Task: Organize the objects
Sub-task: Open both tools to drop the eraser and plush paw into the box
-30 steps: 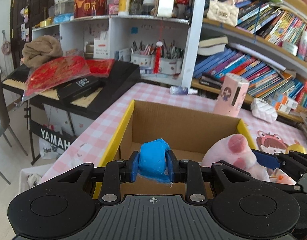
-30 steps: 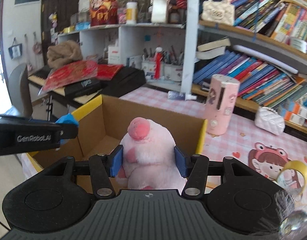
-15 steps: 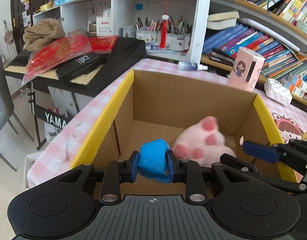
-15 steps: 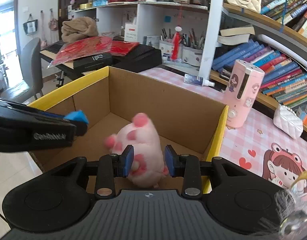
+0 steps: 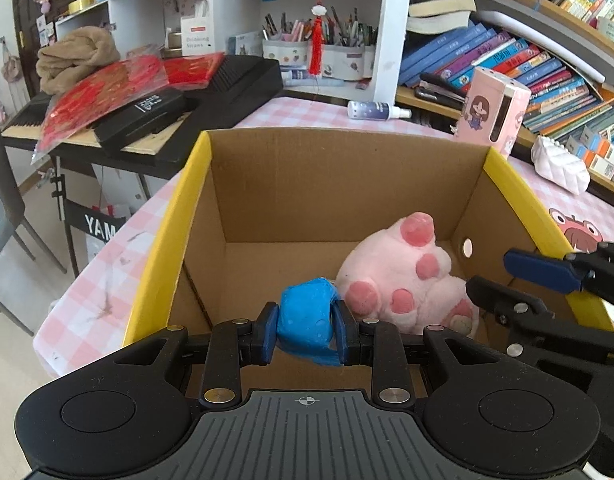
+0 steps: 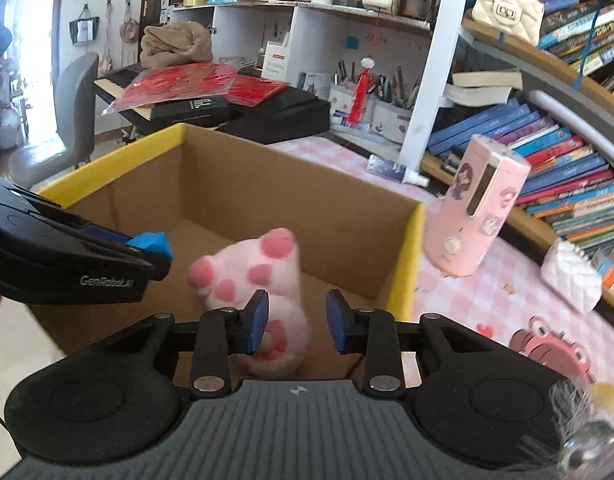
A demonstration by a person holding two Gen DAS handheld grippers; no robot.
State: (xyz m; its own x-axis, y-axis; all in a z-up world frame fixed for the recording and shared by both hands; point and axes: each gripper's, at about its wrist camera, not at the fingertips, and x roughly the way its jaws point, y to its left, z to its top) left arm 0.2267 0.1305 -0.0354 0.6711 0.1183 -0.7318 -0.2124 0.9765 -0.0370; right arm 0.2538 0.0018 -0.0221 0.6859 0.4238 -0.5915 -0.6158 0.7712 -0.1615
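Note:
My left gripper is shut on a blue soft lump and holds it over the near part of an open cardboard box with yellow rims. A pink plush paw toy lies inside the box at the right. In the right wrist view the plush toy sits loose just past my right gripper, which is open above the box. The right gripper also shows in the left wrist view. The left gripper with the blue lump shows at the left of the right wrist view.
The box stands on a pink checked tablecloth. A pink cylinder appliance, a white quilted purse and a small spray bottle lie beyond the box. A black keyboard with red packets is at the left; bookshelves at the right.
My right gripper carried the plush paw down into the box, opened and let it go. My left gripper moved forward over the box, still holding the blue lump.

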